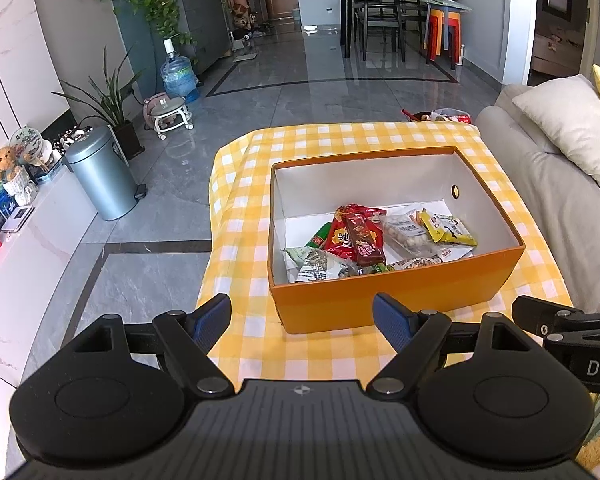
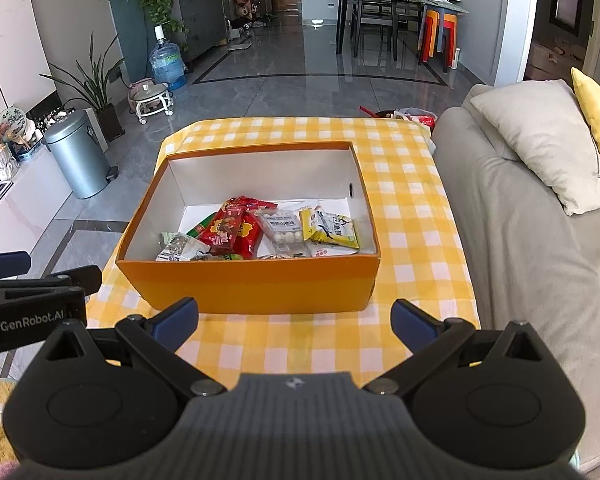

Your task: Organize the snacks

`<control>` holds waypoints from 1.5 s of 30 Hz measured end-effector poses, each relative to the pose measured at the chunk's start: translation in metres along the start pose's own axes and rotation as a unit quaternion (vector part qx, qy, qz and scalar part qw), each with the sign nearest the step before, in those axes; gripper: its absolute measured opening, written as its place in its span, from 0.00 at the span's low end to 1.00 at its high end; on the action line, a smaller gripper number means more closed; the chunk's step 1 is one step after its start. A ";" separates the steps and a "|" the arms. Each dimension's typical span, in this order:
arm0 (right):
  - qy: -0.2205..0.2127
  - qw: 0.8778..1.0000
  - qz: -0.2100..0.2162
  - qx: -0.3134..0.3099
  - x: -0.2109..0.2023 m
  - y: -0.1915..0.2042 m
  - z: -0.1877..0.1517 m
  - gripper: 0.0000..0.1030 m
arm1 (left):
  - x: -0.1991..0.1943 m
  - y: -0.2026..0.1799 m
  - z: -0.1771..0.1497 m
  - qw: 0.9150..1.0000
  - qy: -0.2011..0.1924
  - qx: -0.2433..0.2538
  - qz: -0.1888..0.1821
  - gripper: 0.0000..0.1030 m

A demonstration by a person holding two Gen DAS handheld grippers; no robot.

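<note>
An orange box (image 1: 380,296) (image 2: 252,284) with a white inside stands on the yellow checked tablecloth (image 1: 340,140) (image 2: 412,208). Several snack packets lie in it: a red packet (image 1: 342,236) (image 2: 244,228), a brown bar (image 1: 366,240), a clear bag of white balls (image 2: 284,232), a yellow packet (image 1: 448,230) (image 2: 332,228) and a grey-green packet (image 1: 316,264) (image 2: 180,248). My left gripper (image 1: 302,312) is open and empty, just short of the box's near wall. My right gripper (image 2: 296,316) is open and empty, also in front of the box.
A grey sofa (image 2: 532,240) with cushions runs along the right of the table. More packets (image 1: 448,117) lie at the table's far right corner. A metal bin (image 1: 100,176) and plants stand on the floor to the left. A dining table with chairs (image 1: 380,12) stands far back.
</note>
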State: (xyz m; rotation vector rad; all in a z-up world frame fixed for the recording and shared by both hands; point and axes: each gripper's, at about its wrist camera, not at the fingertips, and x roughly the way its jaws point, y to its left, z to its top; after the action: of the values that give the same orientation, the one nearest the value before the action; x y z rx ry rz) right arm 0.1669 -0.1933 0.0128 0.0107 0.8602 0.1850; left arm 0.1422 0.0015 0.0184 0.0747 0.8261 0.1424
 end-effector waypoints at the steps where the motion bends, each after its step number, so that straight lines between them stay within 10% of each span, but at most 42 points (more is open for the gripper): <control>1: 0.000 1.000 0.000 0.000 0.000 0.000 0.000 0.96 | 0.000 0.000 0.000 1.000 0.000 0.001 0.000 0.91; 45: 0.024 1.000 0.004 0.001 0.011 0.000 -0.009 0.96 | 0.000 0.003 -0.003 1.000 -0.004 0.004 0.000 0.90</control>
State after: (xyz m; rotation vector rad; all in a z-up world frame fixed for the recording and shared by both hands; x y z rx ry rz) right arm 0.1670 -0.1919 -0.0015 0.0114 0.9090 0.1936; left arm 0.1399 0.0040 0.0171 0.0831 0.8181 0.1395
